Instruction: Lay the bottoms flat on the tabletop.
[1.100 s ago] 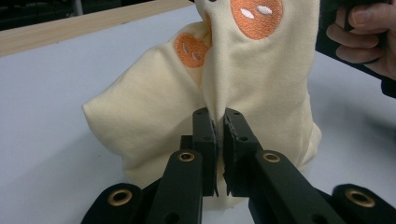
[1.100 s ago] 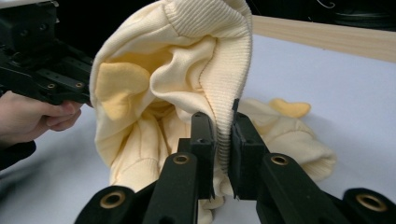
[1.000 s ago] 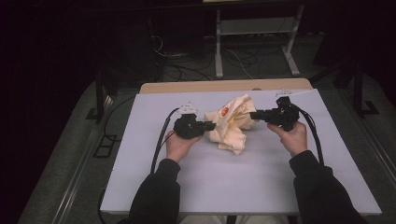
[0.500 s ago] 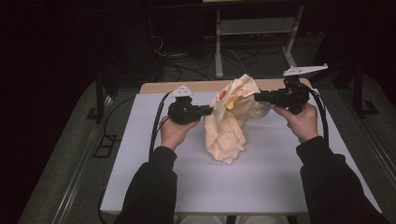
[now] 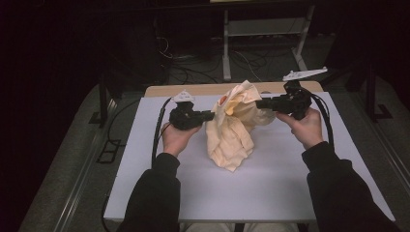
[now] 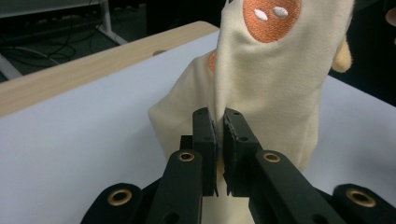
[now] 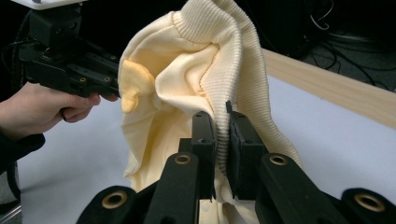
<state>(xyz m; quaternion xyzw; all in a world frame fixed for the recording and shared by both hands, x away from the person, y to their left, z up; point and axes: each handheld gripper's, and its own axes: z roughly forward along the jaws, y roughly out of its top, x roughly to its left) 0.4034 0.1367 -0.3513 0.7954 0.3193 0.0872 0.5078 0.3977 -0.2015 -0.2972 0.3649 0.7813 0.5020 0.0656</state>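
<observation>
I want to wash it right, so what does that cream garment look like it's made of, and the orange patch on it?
Cream garment: soft matte knit, probably cotton fleece or jersey, since it drapes in loose folds. Its ribbed band shows raised knit ridges, so likely stretchy rib knit. Orange patch: looks embroidered, with a fine stitched edge and white stitched ovals; the exact fibre cannot be told.

High view: we look forward and down from above the person's side onto the tabletop, both claws far below us. Left gripper view: we ride just behind the left claw, close on the cream garment. Right gripper view: same closeness behind the right claw. All three share the garment and white tabletop; the right gripper view also catches the left claw beyond it.
</observation>
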